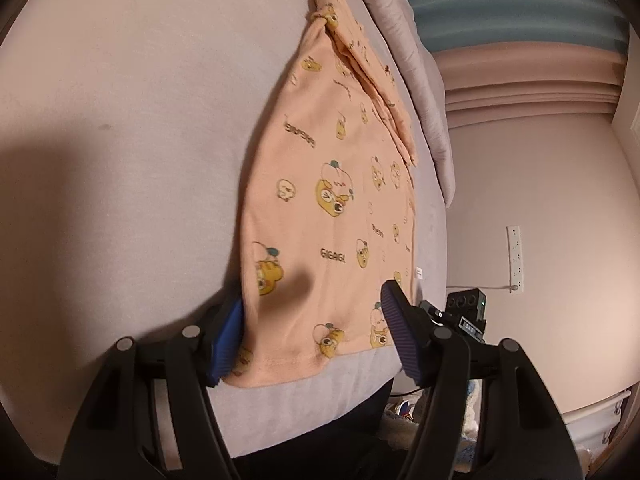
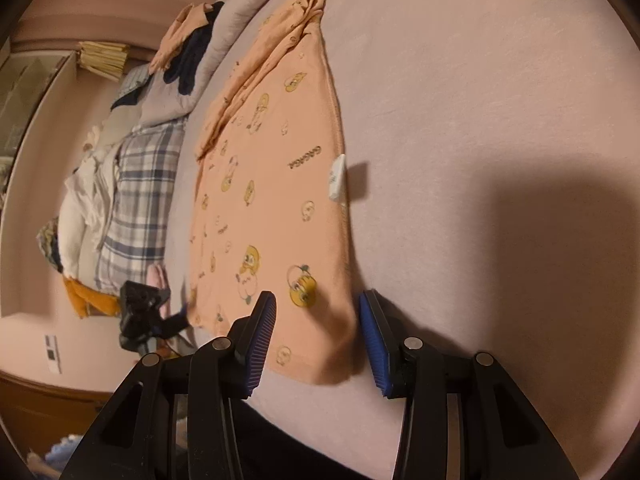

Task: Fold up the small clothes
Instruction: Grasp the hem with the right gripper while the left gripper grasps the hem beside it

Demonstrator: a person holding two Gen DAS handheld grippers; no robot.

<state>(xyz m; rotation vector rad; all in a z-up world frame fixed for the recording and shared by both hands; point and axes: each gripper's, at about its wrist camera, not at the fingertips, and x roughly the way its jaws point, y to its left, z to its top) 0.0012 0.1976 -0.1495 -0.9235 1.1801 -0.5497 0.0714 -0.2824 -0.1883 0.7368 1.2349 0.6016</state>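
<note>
Far end of the shirt (image 1: 332, 200) bunches up, its shape hard to read. It lies flat on the lilac bed (image 1: 120, 140), peach knit with yellow cartoon prints, white tag (image 2: 338, 178) at one edge. Left gripper (image 1: 316, 340) gapes wide over the hem; right gripper (image 2: 318, 336) too, both holding nothing. Clothes pile (image 2: 132, 184) beside, pink walls around
</note>
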